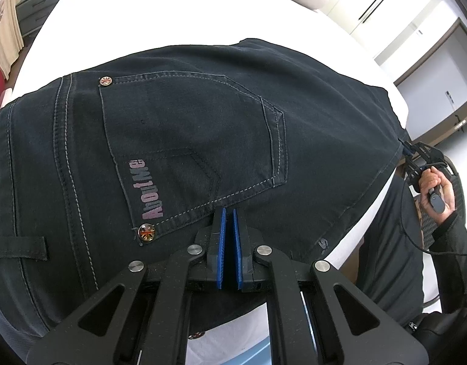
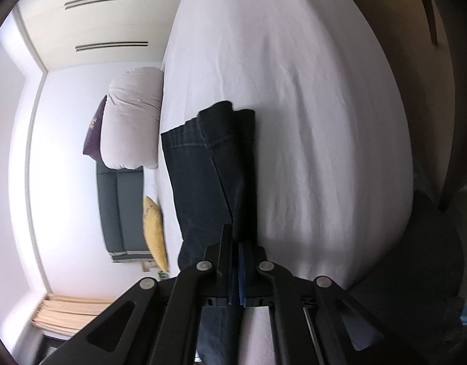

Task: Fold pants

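Dark denim pants (image 1: 187, 140) lie spread on a white bed (image 1: 160, 15), back pocket with pink lettering facing up. My left gripper (image 1: 229, 213) is shut, its blue pads pinching the denim just below the pocket's edge. My right gripper (image 2: 236, 234) is shut on the pants' fabric (image 2: 209, 164), which runs forward from its fingers over the sheet. In the left wrist view the right gripper (image 1: 408, 152) shows at the far right, clamped on the pants' edge, with the person's hand behind it.
A white duvet bundle (image 2: 130, 121) and a yellow pillow (image 2: 156, 231) lie at the bed's head by a grey headboard (image 2: 121, 210). White wardrobes (image 2: 96, 21) stand beyond. A grey drawer unit (image 1: 32, 9) stands at the left.
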`<state>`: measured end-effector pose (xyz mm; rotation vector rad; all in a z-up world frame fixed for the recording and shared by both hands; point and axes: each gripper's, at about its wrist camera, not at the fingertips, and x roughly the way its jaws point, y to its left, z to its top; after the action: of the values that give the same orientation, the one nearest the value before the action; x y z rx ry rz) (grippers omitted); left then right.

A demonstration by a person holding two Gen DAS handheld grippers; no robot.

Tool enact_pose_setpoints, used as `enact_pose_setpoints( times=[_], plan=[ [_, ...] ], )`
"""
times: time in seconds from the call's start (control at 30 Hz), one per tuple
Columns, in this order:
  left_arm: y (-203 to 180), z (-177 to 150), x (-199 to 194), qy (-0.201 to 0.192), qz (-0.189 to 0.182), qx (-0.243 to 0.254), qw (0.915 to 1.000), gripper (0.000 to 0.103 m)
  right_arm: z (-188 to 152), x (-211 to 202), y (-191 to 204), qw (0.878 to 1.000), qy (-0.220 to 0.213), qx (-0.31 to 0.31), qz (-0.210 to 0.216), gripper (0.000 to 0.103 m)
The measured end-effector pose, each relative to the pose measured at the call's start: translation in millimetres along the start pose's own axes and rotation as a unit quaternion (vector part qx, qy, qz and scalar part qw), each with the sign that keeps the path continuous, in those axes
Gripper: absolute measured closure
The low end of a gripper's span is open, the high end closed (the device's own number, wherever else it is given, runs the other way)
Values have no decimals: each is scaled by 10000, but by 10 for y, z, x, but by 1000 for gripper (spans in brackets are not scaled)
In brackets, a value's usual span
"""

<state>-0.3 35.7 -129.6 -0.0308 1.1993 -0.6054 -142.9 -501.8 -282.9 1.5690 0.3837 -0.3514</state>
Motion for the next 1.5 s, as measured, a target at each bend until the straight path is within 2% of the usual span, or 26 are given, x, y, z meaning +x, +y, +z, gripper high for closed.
enact_pose_setpoints(
  times=[0.03, 0.07, 0.1, 0.13, 0.17, 0.23, 0.27, 0.33, 0.37, 0.47, 0.57, 0.67, 0.73, 0.77, 0.87, 1.0, 1.07, 1.13, 1.2, 1.27, 1.3, 1.33, 1.37, 1.43, 1.47, 1.5],
  plan=[
    [3, 1, -2, -1, -1, 4, 10000, 98, -3, -24, 34, 9999, -12, -71, -144, 102],
    [4, 1, -3, -3, -4, 6, 10000, 98, -19, -70, 135, 9980, -66, -295, -560, 100],
    [7, -1, -3, -15, -15, -4, 10000, 98, -33, -138, 225, 9937, -170, -521, -980, 92],
    [20, -7, -2, -26, -28, -22, 10000, 98, -72, -218, 353, 9851, -362, -785, -1484, 83],
    [31, -13, -6, -39, -40, -41, 10000, 98, -129, -308, 488, 9768, -571, -1040, -1785, 83],
    [47, -18, -9, -56, -42, -53, 10000, 98, -319, -336, 874, 9699, -493, -1834, -1526, 83],
    [52, -22, -15, -58, -37, -44, 10000, 98, -432, -264, 1042, 9669, -249, -2166, -1329, 83],
    [49, -14, -11, -49, -19, -5, 10000, 98, -794, 98, 1386, 9575, 828, -2665, -735, 84],
    [57, -10, -16, -41, -15, 5, 10000, 98, -1033, 343, 1527, 9481, 1485, -2775, -450, 84],
    [58, -3, -18, -46, -7, -43, 10000, 98, -1873, 1065, 1810, 9017, 3028, -3083, 112, 86],
    [61, -16, -28, -65, 4, -48, 10000, 98, -2498, 1758, 1713, 8674, 4094, -2829, 39, 87],
    [70, -27, -31, -37, -18, -34, 10000, 98, -2646, 2165, 1416, 8605, 4357, -2602, -443, 91],
    [94, -17, -26, -20, -65, -46, 10000, 98, -2393, 2242, 1219, 8785, 4042, -2444, -713, 103],
    [109, -10, -26, -15, -88, -57, 9999, 98, -2087, 2241, 1091, 8994, 3838, -2028, -507, 103],
    [136, 11, -13, 11, -113, -89, 9999, 98, -1262, 2085, 1025, 9424, 2919, -1597, -339, 103],
    [157, 48, -3, 26, -72, -75, 9999, 98, -206, 1890, 1067, 9724, 1622, -1597, -518, 103],
    [161, 57, -5, 28, -60, -84, 9999, 98, 214, 1815, 1062, 9793, 1183, -1521, -611, 103],
    [158, 59, 2, 26, -53, -80, 10000, 98, 542, 1734, 1185, 9777, 580, -1771, -970, 103],
    [152, 60, -6, 26, -50, -65, 10000, 98, 834, 1579, 1295, 9765, 48, -1713, -1305, 103],
    [130, 56, -3, 13, -28, -75, 10000, 98, 894, 1383, 1425, 9776, -206, -1626, -1320, 99],
    [120, 52, -6, -2, -10, -86, 10000, 98, 781, 1254, 1564, 9696, -392, -1930, -1452, 96],
    [98, 42, -1, -16, 22, -82, 10000, 98, 685, 1208, 1632, 9670, -315, -2113, -1385, 96],
    [75, 32, -6, -17, 61, -59, 10000, 98, 517, 1190, 1686, 9689, -19, -2223, -1083, 96],
    [-1, 48, -27, 30, 198, 4, 9998, 98, 78, 1221, 1654, 9714, 819, -2192, -398, 96],
    [-51, 68, -63, 47, 276, 36, 9996, 98, -236, 1245, 1615, 9651, 1346, -2242, -103, 96],
    [-106, 96, -107, 26, 341, 73, 9994, 98, -481, 1298, 1575, 9597, 1649, -2277, 6, 96]
  ],
)
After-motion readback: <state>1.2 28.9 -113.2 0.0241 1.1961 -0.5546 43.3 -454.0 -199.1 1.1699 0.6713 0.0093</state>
